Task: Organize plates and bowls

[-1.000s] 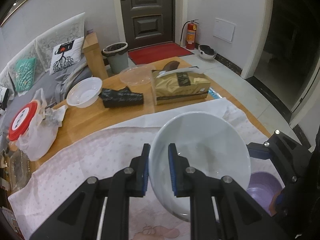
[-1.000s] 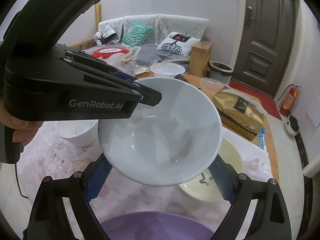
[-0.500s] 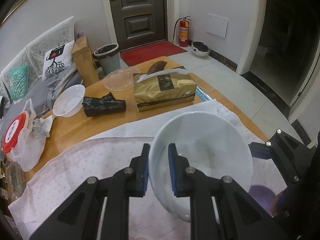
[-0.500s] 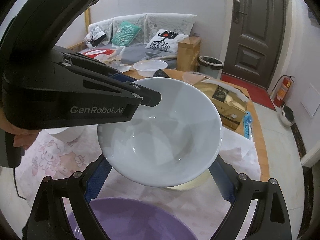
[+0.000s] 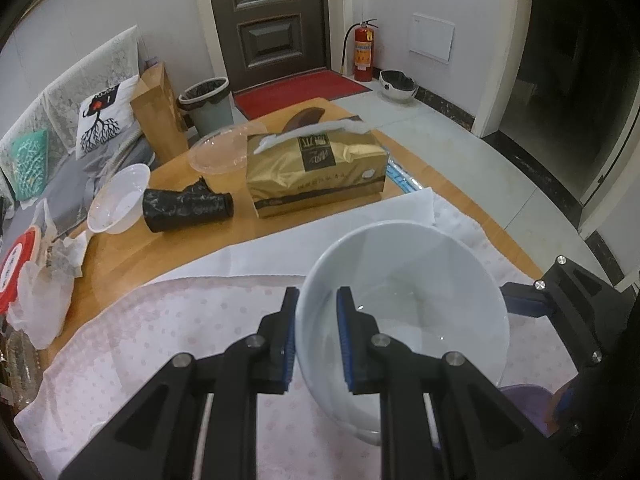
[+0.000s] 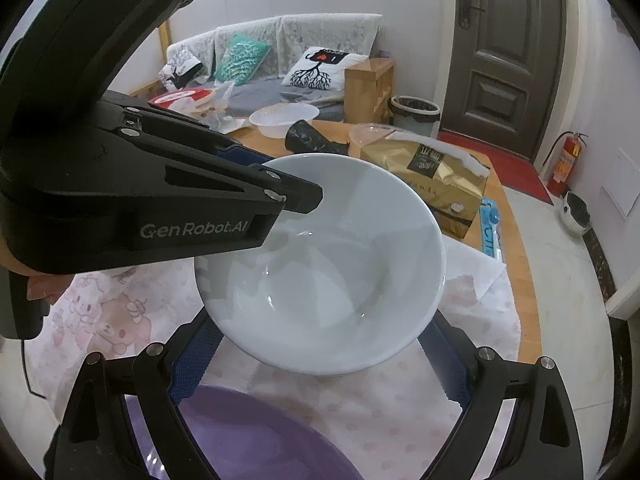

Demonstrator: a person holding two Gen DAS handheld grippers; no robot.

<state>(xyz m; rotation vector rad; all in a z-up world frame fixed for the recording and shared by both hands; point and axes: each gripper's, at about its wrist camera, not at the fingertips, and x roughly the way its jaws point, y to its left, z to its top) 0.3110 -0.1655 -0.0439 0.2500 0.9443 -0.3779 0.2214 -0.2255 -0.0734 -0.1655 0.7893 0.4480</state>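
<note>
- The left gripper [image 5: 317,336] has its two blue-padded fingers [image 5: 345,340] pinched onto the near rim of a white bowl [image 5: 404,308], one pad outside the wall, the other inside; the bowl hangs tilted above the table, clear of the cloth.
- The right gripper [image 6: 320,364] stands wide apart, its fingers [image 6: 192,364] flanking the bowl's underside; whether the pads touch the bowl cannot be told.
- In the left wrist view, from the left: a red-lidded tub in a plastic bag [image 5: 24,276] at the table's edge, a clear plastic bowl [image 5: 118,200], a crumpled black bag [image 5: 188,210], a clear lid [image 5: 218,152], then a gold tissue pack [image 5: 316,174] with a blue packet [image 5: 402,176] just beside it.
- These lie on a wooden table [image 5: 168,248]; its near part is covered by a pink dotted cloth [image 5: 168,320].
- Beyond the table are a sofa with cushions [image 5: 100,116], a bin [image 5: 208,104], a dark door [image 5: 272,12], a red mat [image 5: 296,92] and a fire extinguisher [image 5: 364,54].
- Both grippers point steeply down; a hand [image 6: 40,292] shows under the left gripper's body in the right wrist view.
- A purple basin [image 6: 248,436] lies low between the right fingers, below the bowl and nearer the camera.
- The cloth to the left of the bowl is bare; the table's right edge runs close by the bowl, with open tiled floor [image 5: 480,168] past it.
</note>
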